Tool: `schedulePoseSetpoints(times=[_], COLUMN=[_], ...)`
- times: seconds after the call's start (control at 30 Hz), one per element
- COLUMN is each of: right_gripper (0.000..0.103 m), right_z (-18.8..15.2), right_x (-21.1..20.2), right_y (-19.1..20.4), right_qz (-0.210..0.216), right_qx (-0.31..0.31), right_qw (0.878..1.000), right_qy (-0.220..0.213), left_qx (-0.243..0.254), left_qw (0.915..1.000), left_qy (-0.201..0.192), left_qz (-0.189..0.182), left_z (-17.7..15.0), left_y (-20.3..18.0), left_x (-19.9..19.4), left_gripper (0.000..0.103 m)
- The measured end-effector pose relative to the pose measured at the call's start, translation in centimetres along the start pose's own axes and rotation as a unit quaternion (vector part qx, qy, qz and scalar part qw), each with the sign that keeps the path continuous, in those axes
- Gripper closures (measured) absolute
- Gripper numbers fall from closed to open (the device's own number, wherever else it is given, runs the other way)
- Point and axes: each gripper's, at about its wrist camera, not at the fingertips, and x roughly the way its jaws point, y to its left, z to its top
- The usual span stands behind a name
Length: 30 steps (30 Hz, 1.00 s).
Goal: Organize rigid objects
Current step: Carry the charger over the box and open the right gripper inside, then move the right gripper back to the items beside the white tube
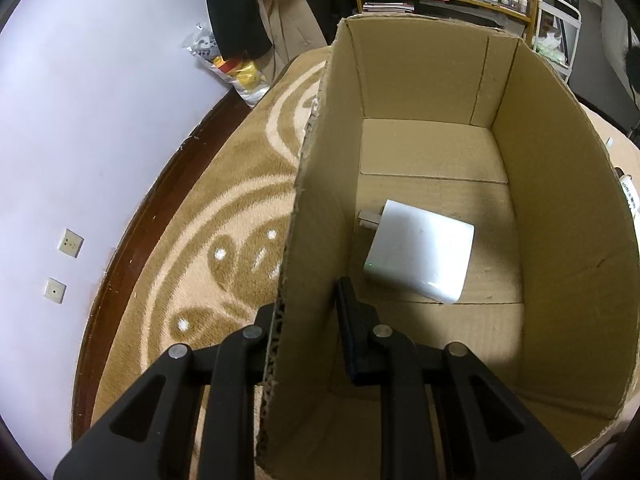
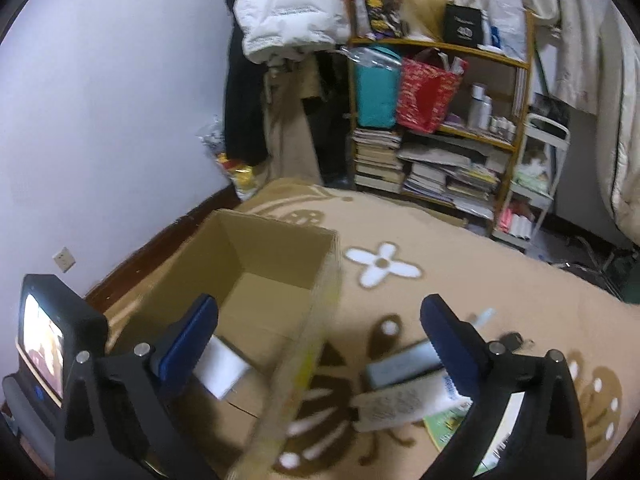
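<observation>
Left gripper [image 1: 308, 312] jaws pinch box wall [image 1: 316, 216], hiding charger [image 1: 420, 256] corner; right gripper [image 2: 320, 320] spread wide.

The box [image 1: 560, 240] is matt corrugated cardboard; the charger [image 1: 420, 256] is glossy white plastic; the carpet [image 1: 224, 232] is rough woven pile.

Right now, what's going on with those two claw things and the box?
Left gripper jaws straddle cardboard box wall. Right gripper jaws open, empty. White charger inside box. Loose items wait on rug.
</observation>
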Motion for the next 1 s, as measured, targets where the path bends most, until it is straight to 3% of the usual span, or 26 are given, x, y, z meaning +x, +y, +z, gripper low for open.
schedulePoseSetpoints(times=[0.33, 0.53, 1.0], right_gripper=[0.0, 0.0, 0.0], right_z=[-2.9, -4.8, -6.5], right_x=[-0.5, 0.6, 3.4], right_y=[-6.8, -9.9, -12.2], right_qz=[-0.052, -0.052, -0.073], right_qx=[0.07, 0.119, 0.128], right_qw=[0.996, 0.99, 0.986], right_qy=[0.028, 0.05, 0.073], left_qx=[0.002, 0.002, 0.003], left_qw=[1.0, 1.0, 1.0], left_qy=[0.001, 0.0, 0.0], left_qz=[0.001, 0.002, 0.003], left_z=[-0.1, -0.2, -0.2], left_y=[-0.2, -0.1, -0.1], left_x=[0.0, 0.0, 0.0], left_gripper=[0.084, 0.084, 0.083])
